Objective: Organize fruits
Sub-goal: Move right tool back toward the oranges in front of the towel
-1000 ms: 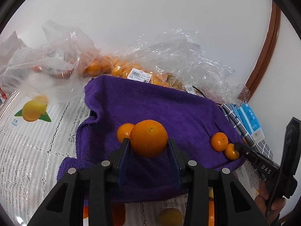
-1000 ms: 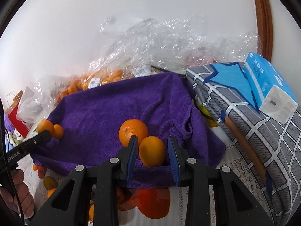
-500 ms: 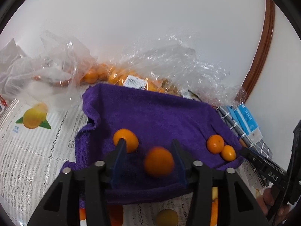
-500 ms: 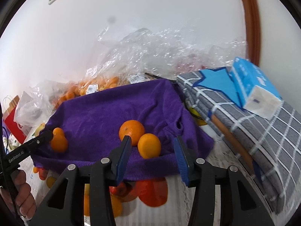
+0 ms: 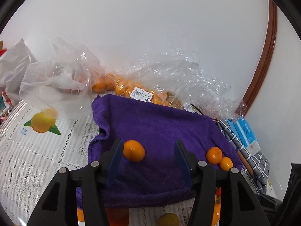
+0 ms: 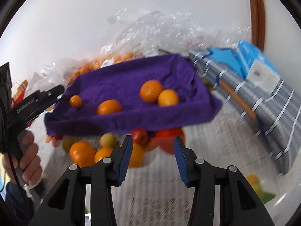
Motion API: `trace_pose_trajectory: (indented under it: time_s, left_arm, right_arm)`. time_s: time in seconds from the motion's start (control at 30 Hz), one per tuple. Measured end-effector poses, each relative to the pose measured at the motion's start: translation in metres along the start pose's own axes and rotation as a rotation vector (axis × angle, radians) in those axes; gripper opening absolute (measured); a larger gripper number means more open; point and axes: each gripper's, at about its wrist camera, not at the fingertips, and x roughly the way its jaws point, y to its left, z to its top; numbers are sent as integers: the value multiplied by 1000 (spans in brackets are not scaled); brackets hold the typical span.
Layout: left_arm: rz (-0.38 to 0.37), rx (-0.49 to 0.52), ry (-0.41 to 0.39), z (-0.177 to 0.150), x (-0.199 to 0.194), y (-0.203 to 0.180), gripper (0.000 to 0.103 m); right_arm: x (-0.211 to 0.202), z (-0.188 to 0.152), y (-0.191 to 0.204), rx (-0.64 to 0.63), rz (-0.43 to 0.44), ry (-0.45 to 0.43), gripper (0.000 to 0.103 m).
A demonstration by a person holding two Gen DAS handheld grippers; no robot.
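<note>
Two tools, both spread apart and holding nothing: my left tool [image 5: 146,160] hovers over the purple towel [image 5: 160,124] beside one orange [image 5: 134,150]; my right tool [image 6: 152,157] hangs over the counter [image 6: 150,192], short of four oranges [image 6: 151,91] on the towel.

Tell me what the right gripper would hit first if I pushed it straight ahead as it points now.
Probably the loose fruit heaped under the front hem of the purple towel. The open right gripper aims at that heap, below the oranges on the towel. Depth is blurred, so this is a guess.
</note>
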Motion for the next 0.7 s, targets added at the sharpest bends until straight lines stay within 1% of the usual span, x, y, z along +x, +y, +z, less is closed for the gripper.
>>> trace_pose_trajectory:
  time_s: [0.13,0.2,0.27,0.33,0.37,0.4,0.47,0.63,0.7]
  left_arm:
    - [-5,-26,22,1,4,4,54]
    - [-5,-30,18,1,3,5,54]
    - [1,-28,11,1,1,5,54]
    - [0,-30,9,1,1,5,54]
    - [1,-32,11,1,1,6,54]
    - [1,-34,16,1,2,6,54]
    - [-2,-39,21,2,3,7,54]
    - [-2,-31,10,2,0,6,54]
    - [-5,-33,13,2,1,5,54]
  right_arm:
    - [2,-1,9,-7,44,15,45]
    - [5,-1,11,-5,40,18,45]
    - [10,-2,12,5,45,39,44]
    - [12,-2,11,15,44,41,42]
    - [13,-1,10,14,50,46,36]
    - [13,-1,9,15,70,47,33]
    - [14,1,6,27,89,54,32]
    - [-3,-2,-8,68,60,27,32]
    - [-12,-5,-13,63,25,25,32]
